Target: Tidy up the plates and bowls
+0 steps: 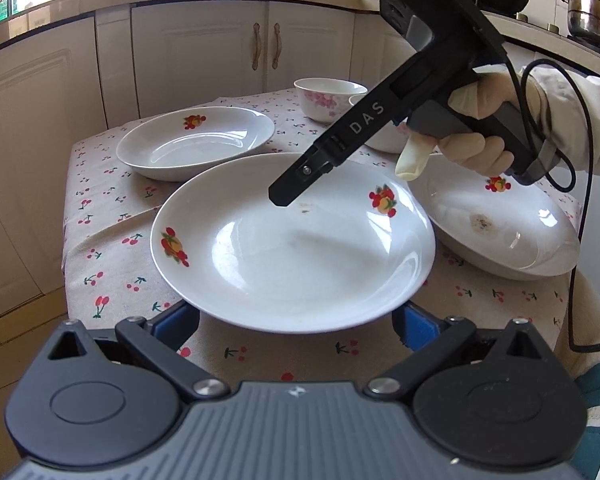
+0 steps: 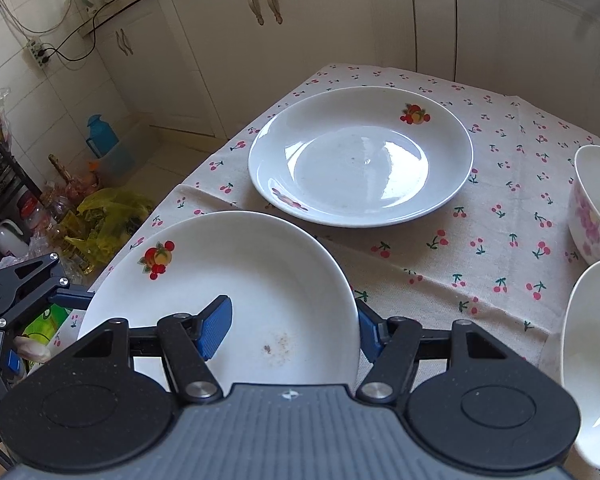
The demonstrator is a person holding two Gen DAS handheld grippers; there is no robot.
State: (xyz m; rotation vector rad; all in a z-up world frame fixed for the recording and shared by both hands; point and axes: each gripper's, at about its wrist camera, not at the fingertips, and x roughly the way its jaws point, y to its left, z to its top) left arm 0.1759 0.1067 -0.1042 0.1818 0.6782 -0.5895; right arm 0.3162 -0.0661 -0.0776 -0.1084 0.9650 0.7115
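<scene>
Three white plates with fruit prints lie on the cherry-print tablecloth. The near plate (image 1: pixel 292 244) sits in front of my left gripper (image 1: pixel 296 328), whose blue fingers (image 1: pixel 180 326) are spread wide, one below each side of its near rim, not touching it. My right gripper (image 2: pixel 292 328) straddles the rim of this same plate (image 2: pixel 220 280), one blue finger (image 2: pixel 214 326) above it and one below, with a gap. It also shows in the left wrist view (image 1: pixel 284 196). A second plate (image 1: pixel 196 142) lies at the back left, a stained one (image 1: pixel 496 224) at the right. Two bowls (image 1: pixel 328 98) stand behind.
White kitchen cabinets (image 1: pixel 204 52) stand close behind the table. The table's left edge (image 2: pixel 168 208) drops to a floor cluttered with bags and bottles (image 2: pixel 100 216). The two bowls (image 2: pixel 596 200) crowd the right side in the right wrist view.
</scene>
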